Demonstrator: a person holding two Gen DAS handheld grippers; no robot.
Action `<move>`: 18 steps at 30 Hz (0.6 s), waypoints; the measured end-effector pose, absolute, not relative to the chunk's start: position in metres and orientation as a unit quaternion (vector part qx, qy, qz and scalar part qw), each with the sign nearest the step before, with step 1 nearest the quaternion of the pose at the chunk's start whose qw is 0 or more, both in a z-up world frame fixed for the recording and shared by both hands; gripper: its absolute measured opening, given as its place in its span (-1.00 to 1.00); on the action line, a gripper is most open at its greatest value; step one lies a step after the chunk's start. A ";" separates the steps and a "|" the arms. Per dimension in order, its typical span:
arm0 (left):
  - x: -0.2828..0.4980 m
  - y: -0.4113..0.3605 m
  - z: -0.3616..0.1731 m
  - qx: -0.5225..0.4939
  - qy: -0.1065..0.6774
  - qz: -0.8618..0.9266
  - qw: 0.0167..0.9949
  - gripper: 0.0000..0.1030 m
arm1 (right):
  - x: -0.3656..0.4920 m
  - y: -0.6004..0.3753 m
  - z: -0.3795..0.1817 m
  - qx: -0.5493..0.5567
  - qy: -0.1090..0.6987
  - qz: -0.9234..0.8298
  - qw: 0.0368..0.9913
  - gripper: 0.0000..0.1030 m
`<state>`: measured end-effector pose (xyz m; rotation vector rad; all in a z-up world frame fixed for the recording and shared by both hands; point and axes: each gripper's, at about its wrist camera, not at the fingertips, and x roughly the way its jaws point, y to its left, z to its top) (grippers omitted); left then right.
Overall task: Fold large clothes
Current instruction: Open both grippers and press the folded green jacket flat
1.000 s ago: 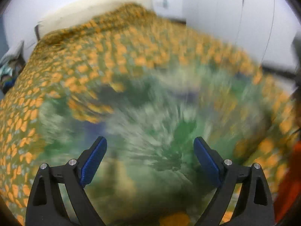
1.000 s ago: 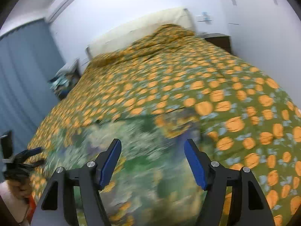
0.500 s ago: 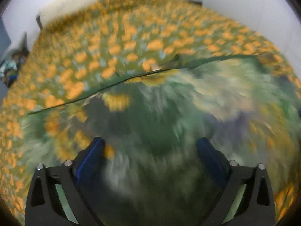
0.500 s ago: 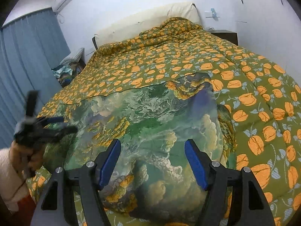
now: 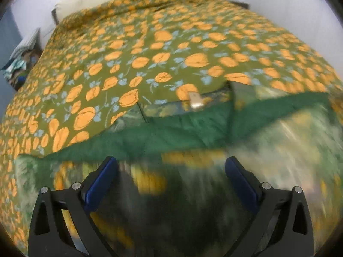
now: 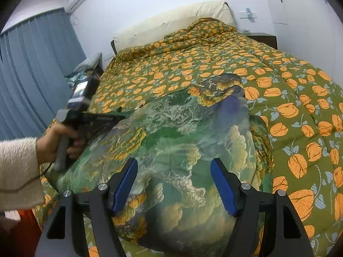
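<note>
A large green garment with a cloud and gold leaf print (image 6: 182,132) lies spread on the bed. In the left wrist view its plain green edge (image 5: 171,132) and a pale label (image 5: 196,100) show; the near part is blurred. My left gripper (image 5: 170,171) is open just above the garment's near part, holding nothing. In the right wrist view the left gripper (image 6: 111,118) is hand-held at the garment's left edge. My right gripper (image 6: 173,177) is open and empty above the garment's near end.
The bed has an olive quilt with orange flowers (image 6: 289,111) and a cream headboard (image 6: 171,21). Blue curtains (image 6: 32,64) hang at the left. A nightstand with clutter (image 6: 90,68) stands left of the bed, a dark nightstand (image 6: 261,38) right. White walls are behind.
My left gripper has swung from over the garment's middle to its left edge and points across the bed. The right gripper has held nearly still. The garment now lies spread.
</note>
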<state>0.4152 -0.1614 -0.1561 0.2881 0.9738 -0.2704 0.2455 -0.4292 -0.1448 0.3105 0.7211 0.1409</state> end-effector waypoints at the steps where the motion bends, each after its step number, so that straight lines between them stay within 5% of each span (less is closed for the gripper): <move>1: 0.399 -0.159 -0.152 0.147 0.458 -0.139 0.866 0.96 | 0.243 -0.430 -0.143 0.152 0.346 0.067 0.923 0.36; 18: 0.249 -0.145 -0.162 0.198 0.456 -0.166 0.851 0.96 | 0.166 -0.430 -0.088 0.160 0.299 0.016 0.941 0.44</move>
